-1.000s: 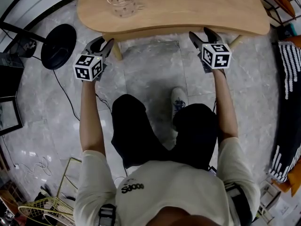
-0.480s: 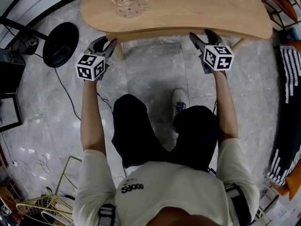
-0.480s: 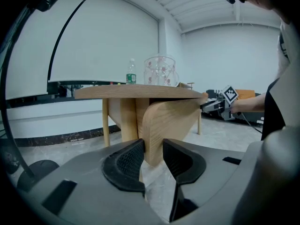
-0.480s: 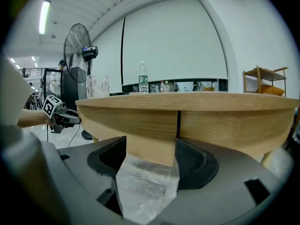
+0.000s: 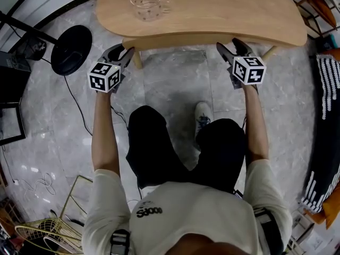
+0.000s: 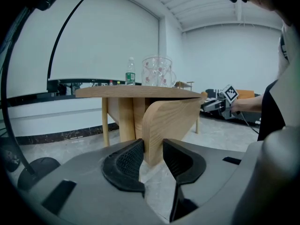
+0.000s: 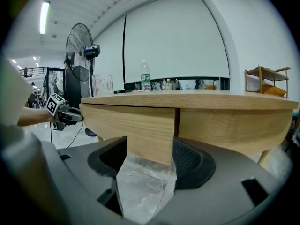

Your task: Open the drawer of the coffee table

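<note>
The light wood coffee table (image 5: 212,9) fills the top of the head view, and its drawer front (image 5: 175,40) runs along the near edge under the top. My left gripper (image 5: 119,54) is at the drawer front's left end. In the left gripper view its jaws (image 6: 153,159) are closed on the curved wooden end of that drawer front (image 6: 173,121), both pads against the wood. My right gripper (image 5: 232,48) is at the right end. Its jaws (image 7: 150,156) stand wide, with the drawer front's (image 7: 131,121) lower edge showing between them beside the seam. I cannot tell whether they touch it.
A dotted glass cup (image 5: 146,3) stands on the table top and a water bottle (image 7: 145,81) behind it. A fan's black round base (image 5: 71,49) and cable lie on the marble floor at left. The person's knees and a shoe (image 5: 202,116) are under the grippers. Striped fabric (image 5: 325,89) lies at right.
The head view has drifted a little, so the table sits slightly more to the right. Both grippers keep their places at the ends of the drawer front.
</note>
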`<state>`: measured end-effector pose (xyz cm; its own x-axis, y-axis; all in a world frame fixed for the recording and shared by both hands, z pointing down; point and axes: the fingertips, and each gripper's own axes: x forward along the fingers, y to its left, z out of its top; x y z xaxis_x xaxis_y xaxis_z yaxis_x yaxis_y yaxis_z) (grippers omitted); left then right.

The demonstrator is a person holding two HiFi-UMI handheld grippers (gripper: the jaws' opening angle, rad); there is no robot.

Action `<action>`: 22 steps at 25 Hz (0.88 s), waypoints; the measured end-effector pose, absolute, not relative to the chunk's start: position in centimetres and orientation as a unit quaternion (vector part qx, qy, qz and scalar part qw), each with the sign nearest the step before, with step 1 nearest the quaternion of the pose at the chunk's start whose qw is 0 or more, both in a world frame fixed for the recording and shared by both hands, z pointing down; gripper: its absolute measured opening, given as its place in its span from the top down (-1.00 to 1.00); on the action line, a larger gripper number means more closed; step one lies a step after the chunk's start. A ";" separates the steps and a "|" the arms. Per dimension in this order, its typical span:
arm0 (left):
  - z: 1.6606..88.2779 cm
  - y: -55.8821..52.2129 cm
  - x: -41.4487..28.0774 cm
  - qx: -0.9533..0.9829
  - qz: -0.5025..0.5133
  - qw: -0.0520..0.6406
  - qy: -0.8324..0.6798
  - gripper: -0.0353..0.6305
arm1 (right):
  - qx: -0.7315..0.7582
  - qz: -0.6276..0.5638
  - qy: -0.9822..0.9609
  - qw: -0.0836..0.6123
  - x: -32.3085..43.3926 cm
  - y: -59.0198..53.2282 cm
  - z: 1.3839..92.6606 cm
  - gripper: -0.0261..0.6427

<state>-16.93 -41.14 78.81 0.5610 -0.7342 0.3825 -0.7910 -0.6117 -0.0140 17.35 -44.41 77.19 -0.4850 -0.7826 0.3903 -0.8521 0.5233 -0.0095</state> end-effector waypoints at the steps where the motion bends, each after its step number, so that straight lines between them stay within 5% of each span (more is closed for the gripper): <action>1: 78.8 -41.1 -16.9 0.880 0.176 0.083 -0.433 0.48 | 0.477 0.102 -0.856 0.172 17.3 -44.3 77.2 0.06; 7: 78.6 -41.4 -17.4 0.875 0.146 0.108 -0.449 0.22 | 0.484 0.077 -0.855 0.171 17.4 -45.1 76.5 0.06; 22: 77.4 -41.3 -16.2 0.874 0.151 0.104 -0.450 0.32 | 0.468 0.108 -0.864 0.152 16.7 -45.8 76.5 0.02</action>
<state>-16.22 -41.32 77.43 0.5488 -0.7552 0.3586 -0.8183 -0.5729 0.0459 16.69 -45.82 76.53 -0.5165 -0.7753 0.3635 -0.8410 0.5391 -0.0452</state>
